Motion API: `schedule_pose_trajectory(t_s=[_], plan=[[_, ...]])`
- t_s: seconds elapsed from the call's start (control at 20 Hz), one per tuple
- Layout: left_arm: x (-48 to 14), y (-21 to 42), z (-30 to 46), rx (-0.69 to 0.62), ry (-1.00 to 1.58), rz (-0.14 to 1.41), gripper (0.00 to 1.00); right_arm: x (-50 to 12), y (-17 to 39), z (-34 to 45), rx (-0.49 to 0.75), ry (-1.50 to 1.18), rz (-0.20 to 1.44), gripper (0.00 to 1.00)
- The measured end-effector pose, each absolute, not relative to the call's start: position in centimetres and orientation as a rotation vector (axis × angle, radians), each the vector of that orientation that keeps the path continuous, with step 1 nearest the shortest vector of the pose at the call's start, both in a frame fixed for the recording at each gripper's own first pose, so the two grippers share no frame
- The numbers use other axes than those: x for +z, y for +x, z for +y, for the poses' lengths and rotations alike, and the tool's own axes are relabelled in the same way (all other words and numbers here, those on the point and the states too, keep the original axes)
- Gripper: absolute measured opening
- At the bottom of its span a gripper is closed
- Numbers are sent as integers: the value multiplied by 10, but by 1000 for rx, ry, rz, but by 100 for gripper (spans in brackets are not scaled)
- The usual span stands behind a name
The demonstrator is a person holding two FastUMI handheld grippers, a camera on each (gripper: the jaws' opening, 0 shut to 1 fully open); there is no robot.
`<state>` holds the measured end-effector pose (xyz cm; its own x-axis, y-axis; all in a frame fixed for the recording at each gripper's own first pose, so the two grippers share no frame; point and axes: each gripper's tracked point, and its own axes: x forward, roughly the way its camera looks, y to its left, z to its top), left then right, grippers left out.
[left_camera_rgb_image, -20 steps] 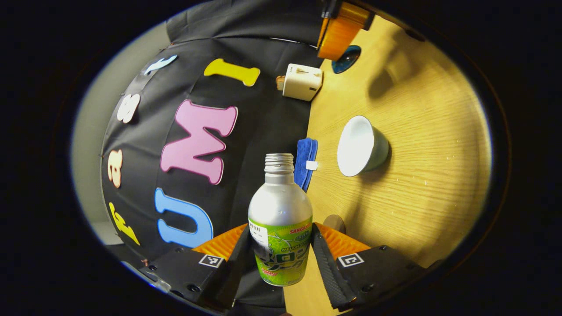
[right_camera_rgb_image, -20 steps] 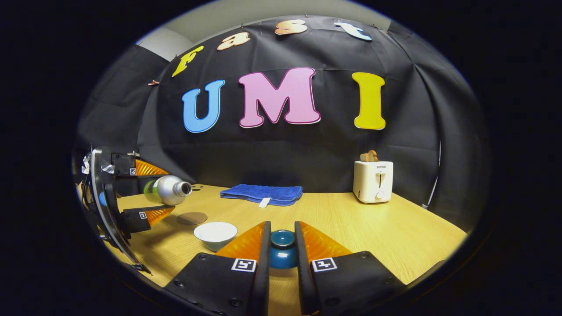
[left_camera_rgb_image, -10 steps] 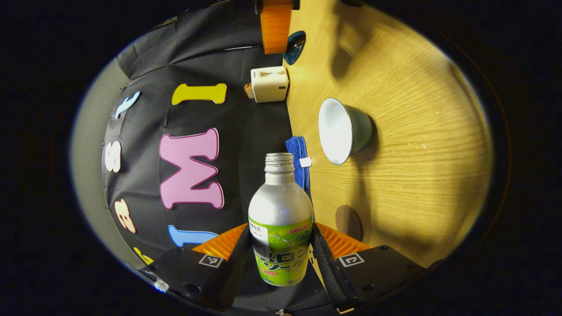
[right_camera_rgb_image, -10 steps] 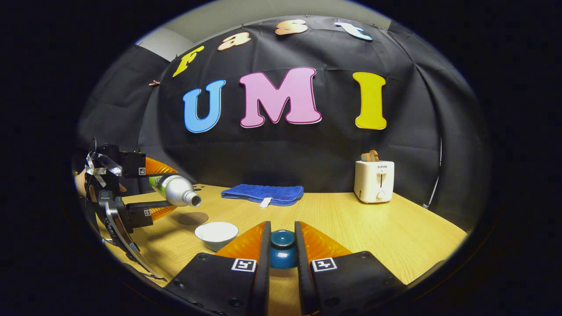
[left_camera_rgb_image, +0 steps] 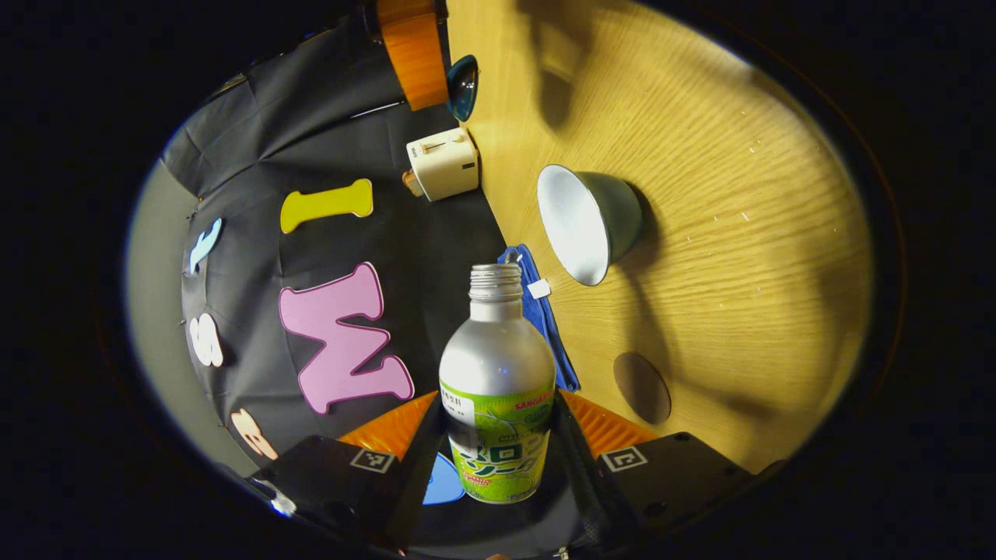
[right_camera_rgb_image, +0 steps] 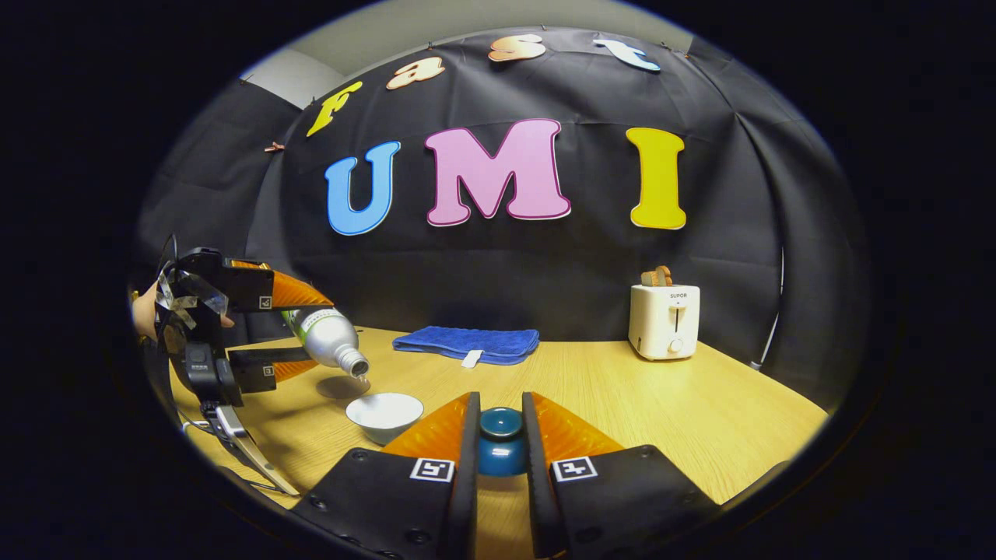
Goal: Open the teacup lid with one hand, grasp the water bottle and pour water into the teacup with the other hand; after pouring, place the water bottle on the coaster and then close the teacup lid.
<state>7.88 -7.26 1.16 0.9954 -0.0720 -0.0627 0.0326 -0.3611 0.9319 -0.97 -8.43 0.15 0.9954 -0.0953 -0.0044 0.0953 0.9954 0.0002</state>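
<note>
While the left gripper (right_camera_rgb_image: pixel 268 330) clamps the tilted bottle (left_camera_rgb_image: pixel 498 381), keep its mouth just above the cup (right_camera_rgb_image: pixel 384 412) and tip slowly. The right gripper (right_camera_rgb_image: pixel 500 443) pinches the lid (right_camera_rgb_image: pixel 500 449) aside, near the table (right_camera_rgb_image: pixel 700 404).

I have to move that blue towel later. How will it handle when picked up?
The blue towel lies folded flat against the table, so it will likely droop and unfold if pinched at one edge. It looks soft, probably light, unlikely to slip or roll.
</note>
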Motion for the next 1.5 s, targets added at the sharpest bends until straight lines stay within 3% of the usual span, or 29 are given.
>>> schedule_pose_trajectory(t_s=[1.5], plan=[[42, 84, -81, -13, 2461, -211, 82, 1, -10, -85, -94, 0, 5, 31]])
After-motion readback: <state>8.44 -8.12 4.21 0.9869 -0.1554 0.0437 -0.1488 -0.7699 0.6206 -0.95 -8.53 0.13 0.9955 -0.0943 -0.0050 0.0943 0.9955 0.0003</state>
